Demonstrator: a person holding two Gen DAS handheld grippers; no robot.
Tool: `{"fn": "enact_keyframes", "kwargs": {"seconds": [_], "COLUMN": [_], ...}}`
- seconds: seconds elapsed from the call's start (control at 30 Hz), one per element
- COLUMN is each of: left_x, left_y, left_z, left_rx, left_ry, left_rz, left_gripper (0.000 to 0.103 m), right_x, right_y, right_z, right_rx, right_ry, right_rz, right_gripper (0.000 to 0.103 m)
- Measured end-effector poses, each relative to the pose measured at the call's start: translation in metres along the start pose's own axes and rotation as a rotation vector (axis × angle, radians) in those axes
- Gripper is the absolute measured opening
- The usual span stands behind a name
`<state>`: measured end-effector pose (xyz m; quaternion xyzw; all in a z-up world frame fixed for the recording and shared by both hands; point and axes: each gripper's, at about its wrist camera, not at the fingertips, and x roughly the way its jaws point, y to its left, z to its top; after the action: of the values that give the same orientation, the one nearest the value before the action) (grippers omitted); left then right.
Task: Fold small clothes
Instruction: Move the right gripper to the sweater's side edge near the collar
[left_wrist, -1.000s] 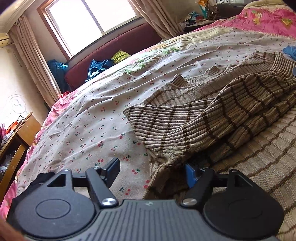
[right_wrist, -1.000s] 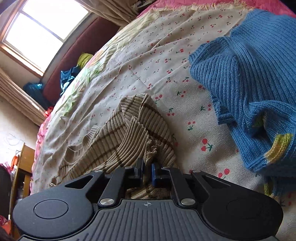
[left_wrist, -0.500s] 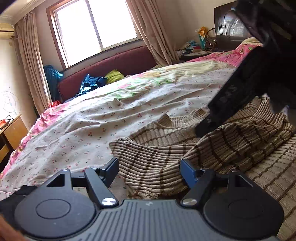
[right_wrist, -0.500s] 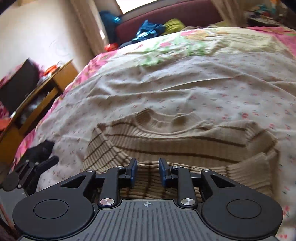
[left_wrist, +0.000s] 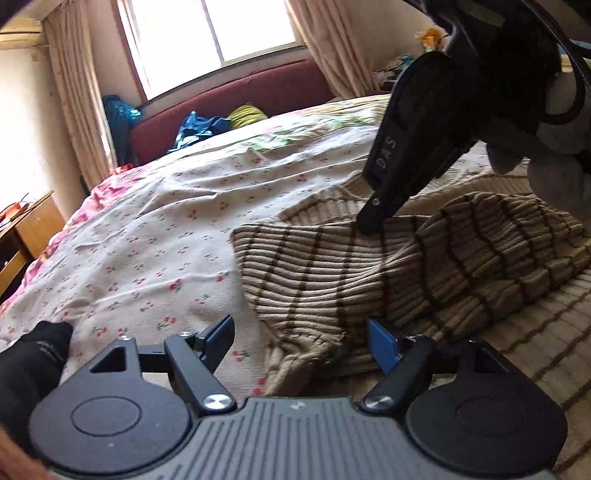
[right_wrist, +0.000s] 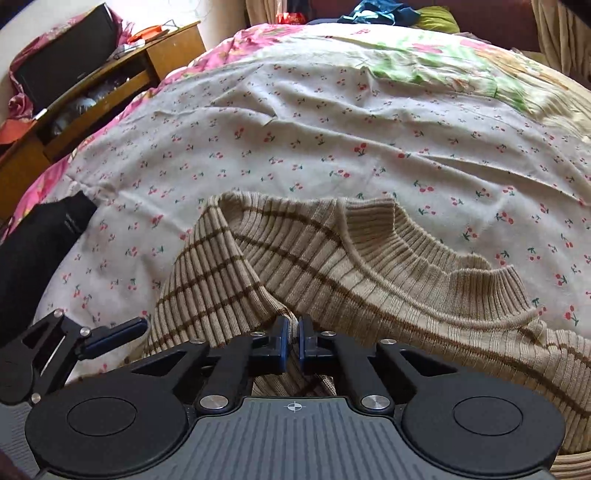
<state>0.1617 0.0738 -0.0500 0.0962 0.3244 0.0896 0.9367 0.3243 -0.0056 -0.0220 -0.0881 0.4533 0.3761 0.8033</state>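
Tan ribbed sweater with brown stripes (left_wrist: 369, 273) spread rumpled on cherry-print bedsheet (left_wrist: 155, 236), partly folded over itself. Left gripper (left_wrist: 301, 341) low over the bed edge, jaws spread wide, nothing between them; sweater's near folded edge bunched just ahead of and between the blue pads (left_wrist: 380, 345), right pad touching or nearly touching the knit, cannot tell which. Left pad over bare sheet, apart from the fabric. Black gloved hand (left_wrist: 33, 362) at lower left beside left gripper body. Right gripper (left_wrist: 369, 225) seen from left wrist view coming down from upper right, tip planted on the sweater well ahead of the left fingers. In right wrist view, right gripper (right_wrist: 291, 345) nearly closed, jaws pinched on a fold of sweater (right_wrist: 332, 273); thin ridge of knit caught between the blue pads (right_wrist: 282, 345). Ribbed collar (right_wrist: 424, 243) ahead and right of the right fingers, lying flat on bedsheet (right_wrist: 332, 122). Striped sleeve or side panel draped ahead-left of the fingers, folded over the body. Left gripper (right_wrist: 110, 338) visible at lower left of right fingers, one blue-tipped finger pointing toward the sweater edge, not touching. Wooden side table (right_wrist: 96, 92) far ahead-left, dark red couch (left_wrist: 229, 99) under window (left_wrist: 210, 29) far beyond the left fingers.
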Motion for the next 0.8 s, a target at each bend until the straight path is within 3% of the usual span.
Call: {"fn": "enact_keyframes", "kwargs": {"seconds": [0.1,0.23,0.33,0.37,0.5,0.63,0.73,0.8], "left_x": [-0.001,-0.004,0.0,-0.001,-0.015,-0.025,-0.023,-0.02], "left_y": [0.014,0.019,0.032,0.037,0.037,0.028,0.023,0.024], "left_z": [-0.002,-0.007,-0.01,-0.012,-0.017,-0.013,-0.013,-0.014], "left_rx": [-0.065,-0.034,-0.09,-0.116,-0.132,-0.081,-0.058,-0.058], "left_ry": [0.032,0.037,0.082,0.09,0.087,0.014,0.011,0.017], "left_rz": [0.017,0.12,0.159,0.151,0.14,0.121,0.093,0.09], "left_gripper": [0.09,0.091,0.091,0.091,0.091,0.091,0.091,0.091], "right_x": [0.01,0.022,0.019,0.016,0.002,0.018,0.035,0.041], "right_y": [0.003,0.01,0.013,0.014,0.028,0.046,0.06,0.067], "right_z": [0.007,0.007,0.007,0.007,0.011,0.019,0.024,0.027], "right_rx": [0.042,0.039,0.023,0.021,-0.036,-0.078,-0.107,-0.117], "right_ry": [-0.016,-0.011,-0.014,-0.017,-0.067,-0.04,-0.015,-0.022], "right_rz": [0.006,-0.014,-0.02,-0.019,0.017,0.066,0.062,0.032], "right_gripper": [0.004,0.004,0.009,0.014,0.014,0.034,0.034,0.024]}}
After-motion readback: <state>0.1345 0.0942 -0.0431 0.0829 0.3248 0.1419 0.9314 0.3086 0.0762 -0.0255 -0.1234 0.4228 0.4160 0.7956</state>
